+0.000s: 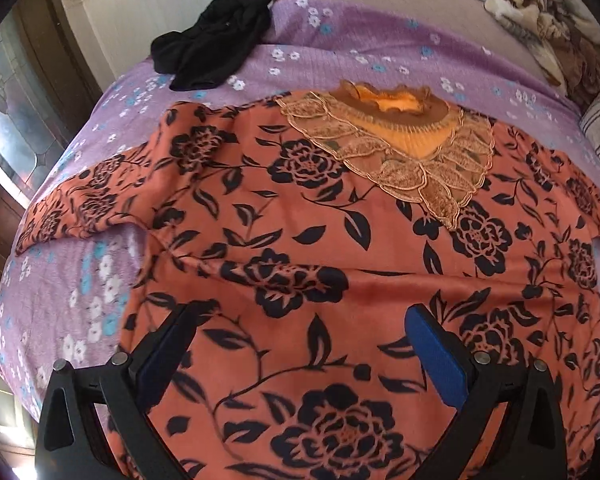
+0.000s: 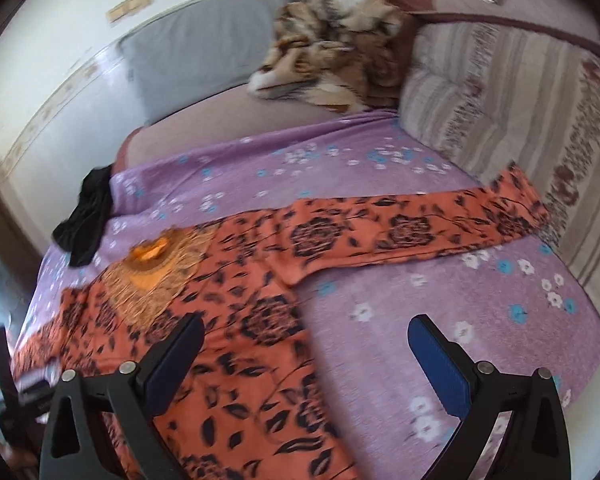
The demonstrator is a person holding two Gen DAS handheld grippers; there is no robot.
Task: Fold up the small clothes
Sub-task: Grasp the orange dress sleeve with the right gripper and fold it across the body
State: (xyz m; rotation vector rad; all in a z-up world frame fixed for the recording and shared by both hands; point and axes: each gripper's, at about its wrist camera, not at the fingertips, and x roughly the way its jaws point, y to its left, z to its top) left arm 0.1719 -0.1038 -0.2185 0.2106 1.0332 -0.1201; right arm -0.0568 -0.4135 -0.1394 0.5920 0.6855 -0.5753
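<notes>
An orange top with black flower print [image 1: 300, 248] lies spread flat on the purple bed cover [image 1: 340, 40], neck and lace collar [image 1: 396, 148] at the far side. My left gripper [image 1: 304, 320] is open and empty, hovering over the top's lower middle. In the right wrist view the top [image 2: 228, 320] lies at the left with one sleeve [image 2: 412, 228] stretched out to the right. My right gripper [image 2: 304, 336] is open and empty, above the top's right edge and the bare cover [image 2: 420, 300].
A black garment [image 1: 216, 40] lies crumpled at the far left edge of the bed; it also shows in the right wrist view [image 2: 88, 220]. A brown patterned blanket [image 2: 340, 40] and a grey pillow [image 2: 196, 40] lie at the head. A striped cushion [image 2: 520, 120] lines the right side.
</notes>
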